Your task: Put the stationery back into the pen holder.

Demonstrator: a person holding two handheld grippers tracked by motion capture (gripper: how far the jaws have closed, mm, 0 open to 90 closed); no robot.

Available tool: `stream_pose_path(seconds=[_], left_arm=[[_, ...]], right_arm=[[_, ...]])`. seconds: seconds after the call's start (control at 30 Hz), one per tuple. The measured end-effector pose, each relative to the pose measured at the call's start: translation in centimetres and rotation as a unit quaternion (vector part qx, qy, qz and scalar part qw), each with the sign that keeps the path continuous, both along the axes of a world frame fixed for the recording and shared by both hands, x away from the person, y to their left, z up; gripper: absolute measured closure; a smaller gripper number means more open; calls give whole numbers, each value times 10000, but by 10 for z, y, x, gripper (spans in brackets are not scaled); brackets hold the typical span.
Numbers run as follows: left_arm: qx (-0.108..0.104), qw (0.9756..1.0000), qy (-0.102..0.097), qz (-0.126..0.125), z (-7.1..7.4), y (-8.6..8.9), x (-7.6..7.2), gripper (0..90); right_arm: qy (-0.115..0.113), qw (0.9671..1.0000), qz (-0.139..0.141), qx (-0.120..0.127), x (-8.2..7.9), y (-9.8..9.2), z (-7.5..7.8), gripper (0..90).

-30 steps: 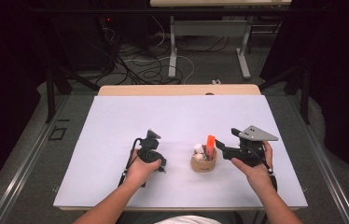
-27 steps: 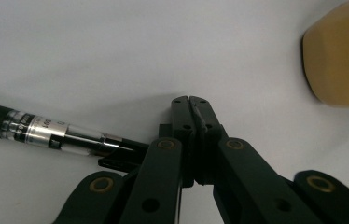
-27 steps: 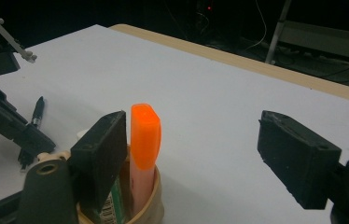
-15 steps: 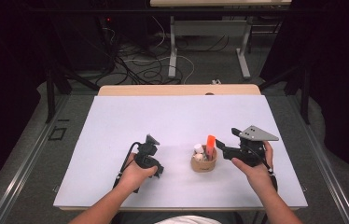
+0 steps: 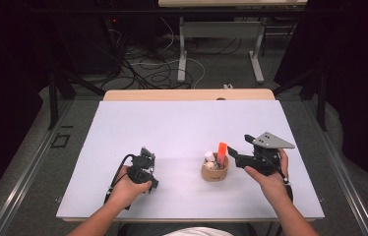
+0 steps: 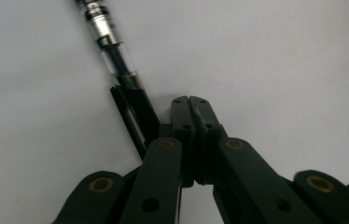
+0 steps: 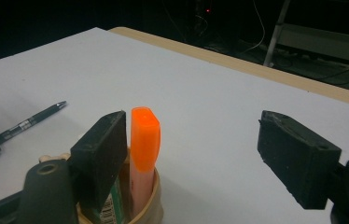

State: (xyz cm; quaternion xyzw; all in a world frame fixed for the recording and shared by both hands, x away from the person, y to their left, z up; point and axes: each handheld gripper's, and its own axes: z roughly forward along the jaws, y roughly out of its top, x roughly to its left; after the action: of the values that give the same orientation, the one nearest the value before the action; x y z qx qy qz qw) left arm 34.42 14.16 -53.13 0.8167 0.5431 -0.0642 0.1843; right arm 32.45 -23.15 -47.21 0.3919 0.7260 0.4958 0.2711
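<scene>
A white sheet (image 5: pixel 182 132) covers the bench, whose pale wooden edge (image 5: pixel 187 95) shows along the far side. Around it lies grey carpeted floor (image 5: pixel 39 162), with metal rails (image 5: pixel 24 172) running along it at left and right. Beyond the far edge a tangle of black and white cables (image 5: pixel 147 69) lies on the floor. A second table stands farther off, its grey metal legs (image 5: pixel 182 49) on the floor and its light top (image 5: pixel 231 2) at the upper border. The surrounding room is dark, walls lost in shadow.
</scene>
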Motion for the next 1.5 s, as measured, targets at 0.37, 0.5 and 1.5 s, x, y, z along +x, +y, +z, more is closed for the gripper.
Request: stream_pose_path(seconds=[0.37, 0.5, 1.5], left_arm=[[156, 9997, -117, 122, 1, 19, 1, 900], [37, 9998, -142, 144, 3, 21, 1, 895], [152, 9954, -912, 264, 10, 31, 15, 504]], right_arm=[[-34, 10000, 24, -6, 0, -3, 0, 243], [-27, 10000, 27, -16, 0, -3, 1, 243], [218, 9997, 56, 51, 0, -2, 0, 235]])
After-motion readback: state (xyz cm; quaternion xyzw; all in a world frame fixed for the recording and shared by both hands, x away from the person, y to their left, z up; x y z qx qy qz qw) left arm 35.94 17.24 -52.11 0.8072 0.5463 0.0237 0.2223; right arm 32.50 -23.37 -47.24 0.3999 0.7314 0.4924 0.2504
